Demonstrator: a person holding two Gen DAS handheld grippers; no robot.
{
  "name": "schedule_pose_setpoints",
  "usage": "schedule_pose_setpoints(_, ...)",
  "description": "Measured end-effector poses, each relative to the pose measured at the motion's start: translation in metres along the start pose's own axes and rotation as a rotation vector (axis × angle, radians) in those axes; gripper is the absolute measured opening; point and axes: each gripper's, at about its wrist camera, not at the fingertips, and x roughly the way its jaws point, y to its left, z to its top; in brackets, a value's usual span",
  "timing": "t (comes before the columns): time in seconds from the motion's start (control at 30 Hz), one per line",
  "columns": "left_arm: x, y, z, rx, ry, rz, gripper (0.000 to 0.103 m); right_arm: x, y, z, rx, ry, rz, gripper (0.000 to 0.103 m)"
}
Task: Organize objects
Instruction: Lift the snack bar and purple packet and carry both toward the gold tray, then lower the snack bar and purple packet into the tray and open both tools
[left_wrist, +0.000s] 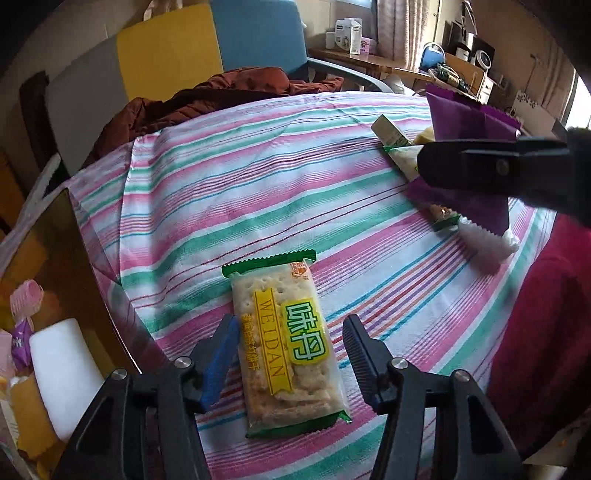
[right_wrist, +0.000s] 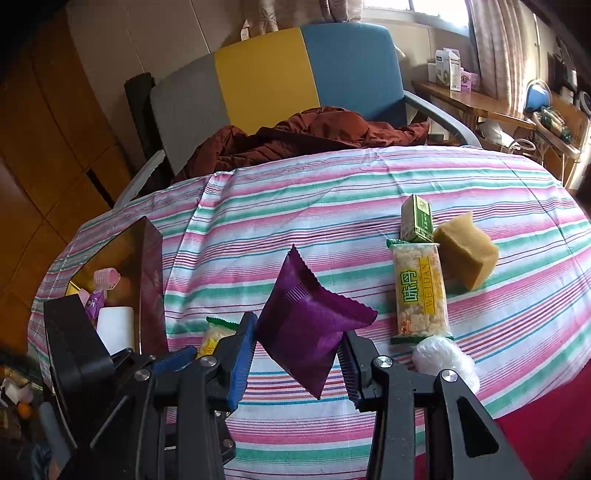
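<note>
The left gripper (left_wrist: 291, 354) sits low at the bottom of its frame, fingers spread either side of a WEIDAN cracker packet (left_wrist: 286, 349) lying flat on the striped tablecloth (left_wrist: 240, 206). The right gripper (right_wrist: 297, 354) pinches a purple snack pouch (right_wrist: 306, 325), tilted above the cloth. Only the right view shows the yellow sponge (right_wrist: 467, 249), the green carton (right_wrist: 417, 219) and a second WEIDAN packet (right_wrist: 421, 291) at centre right. A dark open box (right_wrist: 146, 280) stands at left.

Both wrist views look forward, low and close over the striped tablecloth (left_wrist: 258, 192) toward the colour-blocked chair (right_wrist: 295, 77). The left view sits left of the right; both share the cracker packet (left_wrist: 284, 354).
</note>
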Motion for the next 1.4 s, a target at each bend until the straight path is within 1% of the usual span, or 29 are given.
schedule_pose_setpoints(0.03, 0.002, -0.001, -0.003, 0.019, -0.010, 0.029, 0.049, 0.001, -0.001, -0.001, 0.001, 0.002, 0.000, 0.043)
schedule_pose_setpoints(0.07, -0.001, 0.001, -0.004, 0.025, -0.030, 0.023, 0.047, 0.002, -0.001, -0.001, 0.001, 0.004, -0.001, 0.043)
schedule_pose_setpoints(0.13, -0.008, 0.007, -0.006, 0.009, -0.050, 0.002, 0.047, 0.003, -0.001, -0.001, -0.001, 0.007, -0.001, 0.043)
schedule_pose_setpoints(0.2, -0.019, 0.014, -0.007, -0.030, -0.074, -0.036, 0.047, 0.004, 0.002, 0.001, -0.006, 0.008, 0.000, 0.043)
schedule_pose_setpoints(0.3, -0.048, 0.024, -0.010, -0.072, -0.144, -0.072, 0.047, 0.003, 0.008, 0.003, -0.019, 0.004, 0.007, 0.043)
schedule_pose_setpoints(0.37, -0.065, 0.038, -0.010, -0.119, -0.177, -0.099, 0.047, 0.001, 0.014, 0.005, -0.032, 0.001, 0.017, 0.042)
schedule_pose_setpoints(0.5, -0.098, 0.079, -0.015, -0.242, -0.235, -0.103, 0.047, 0.000, 0.036, 0.012, -0.080, -0.002, 0.050, 0.043)
schedule_pose_setpoints(0.57, -0.113, 0.101, -0.019, -0.298, -0.264, -0.092, 0.047, 0.002, 0.051, 0.015, -0.109, 0.003, 0.070, 0.043)
schedule_pose_setpoints(0.67, -0.127, 0.137, -0.027, -0.386, -0.287, -0.061, 0.047, 0.008, 0.080, 0.019, -0.165, 0.013, 0.103, 0.043)
schedule_pose_setpoints(0.77, -0.132, 0.169, -0.034, -0.456, -0.293, -0.011, 0.047, 0.015, 0.112, 0.023, -0.227, 0.024, 0.142, 0.043)
schedule_pose_setpoints(0.87, -0.132, 0.198, -0.041, -0.517, -0.287, 0.012, 0.047, 0.023, 0.143, 0.024, -0.287, 0.038, 0.175, 0.043)
schedule_pose_setpoints(0.97, -0.136, 0.221, -0.049, -0.554, -0.286, 0.049, 0.047, 0.036, 0.169, 0.026, -0.331, 0.062, 0.201, 0.043)
schedule_pose_setpoints(1.17, -0.126, 0.250, -0.045, -0.577, -0.268, 0.091, 0.047, 0.062, 0.207, 0.030, -0.380, 0.106, 0.241, 0.043)
schedule_pose_setpoints(1.3, -0.111, 0.259, -0.040, -0.579, -0.242, 0.082, 0.047, 0.077, 0.226, 0.032, -0.408, 0.121, 0.252, 0.043)
schedule_pose_setpoints(1.4, -0.096, 0.265, -0.038, -0.583, -0.219, 0.068, 0.049, 0.092, 0.237, 0.035, -0.418, 0.139, 0.265, 0.046)
